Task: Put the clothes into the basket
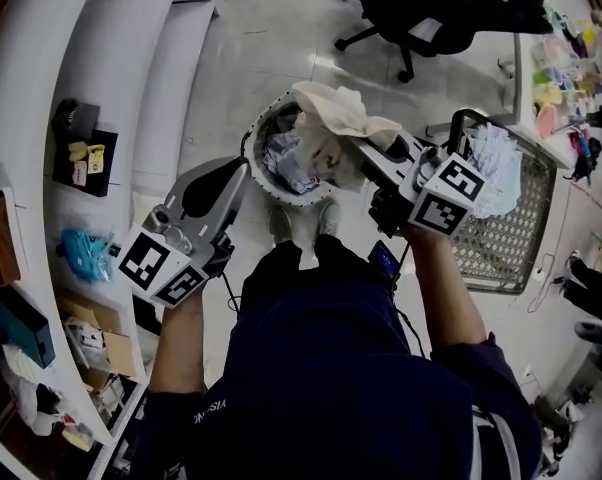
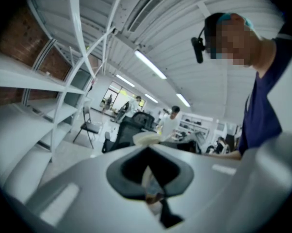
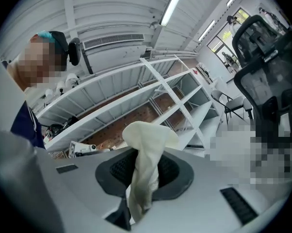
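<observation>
A round white basket (image 1: 258,133) stands on the floor just ahead of the person's feet, with pale clothes (image 1: 281,160) inside. My right gripper (image 1: 369,154) is shut on a cream garment (image 1: 333,118) and holds it over the basket's right rim. The right gripper view shows the cream garment (image 3: 147,147) bunched between the pads and puffing up above my right gripper (image 3: 143,181). My left gripper (image 1: 238,175) hovers at the basket's left side with its jaws together and nothing in them. In its own view my left gripper (image 2: 148,176) looks level into the room.
A wire mesh cart (image 1: 516,243) with white clothes (image 1: 496,168) stands at the right. White shelves (image 1: 91,88) with small items curve along the left. A black office chair (image 1: 431,8) sits beyond the basket. People stand far off in the room.
</observation>
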A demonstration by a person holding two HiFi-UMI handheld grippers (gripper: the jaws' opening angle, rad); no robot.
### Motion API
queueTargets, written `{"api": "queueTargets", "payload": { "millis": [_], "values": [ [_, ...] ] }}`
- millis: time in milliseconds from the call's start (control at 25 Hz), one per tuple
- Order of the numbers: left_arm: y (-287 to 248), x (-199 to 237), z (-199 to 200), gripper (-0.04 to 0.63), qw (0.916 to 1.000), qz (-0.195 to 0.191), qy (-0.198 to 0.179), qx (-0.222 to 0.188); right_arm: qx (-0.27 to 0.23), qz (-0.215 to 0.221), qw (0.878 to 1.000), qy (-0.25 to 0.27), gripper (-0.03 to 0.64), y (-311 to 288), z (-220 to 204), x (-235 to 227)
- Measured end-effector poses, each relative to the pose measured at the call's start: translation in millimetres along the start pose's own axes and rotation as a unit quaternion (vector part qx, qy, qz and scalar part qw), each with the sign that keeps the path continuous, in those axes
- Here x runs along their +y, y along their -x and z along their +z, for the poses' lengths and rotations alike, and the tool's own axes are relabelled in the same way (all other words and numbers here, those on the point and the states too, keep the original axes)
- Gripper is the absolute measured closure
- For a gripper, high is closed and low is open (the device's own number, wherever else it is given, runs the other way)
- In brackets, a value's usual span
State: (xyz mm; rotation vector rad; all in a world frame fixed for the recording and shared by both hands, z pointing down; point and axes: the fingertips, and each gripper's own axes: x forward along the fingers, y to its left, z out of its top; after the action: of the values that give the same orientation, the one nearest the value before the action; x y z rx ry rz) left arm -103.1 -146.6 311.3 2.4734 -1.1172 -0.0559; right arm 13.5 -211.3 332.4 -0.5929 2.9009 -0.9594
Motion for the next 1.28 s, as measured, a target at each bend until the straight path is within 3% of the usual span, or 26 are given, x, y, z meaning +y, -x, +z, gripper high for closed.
{"api": "queueTargets", "payload": {
  "millis": [840, 1280],
  "values": [
    [-4.9, 4.5, -34.3, 0.591, 0.9982, 0.041, 0.012, 0.042, 0.084, -0.020, 0.996, -0.037, 0.552, -38.2, -105.8, -84.2],
    [-2.0, 20.1, -65.3, 0.592, 0.9951, 0.049, 0.033, 0.080, 0.157, -0.075, 0.982, -0.072, 0.552, -70.4, -208.4, -159.7]
  ]
}}
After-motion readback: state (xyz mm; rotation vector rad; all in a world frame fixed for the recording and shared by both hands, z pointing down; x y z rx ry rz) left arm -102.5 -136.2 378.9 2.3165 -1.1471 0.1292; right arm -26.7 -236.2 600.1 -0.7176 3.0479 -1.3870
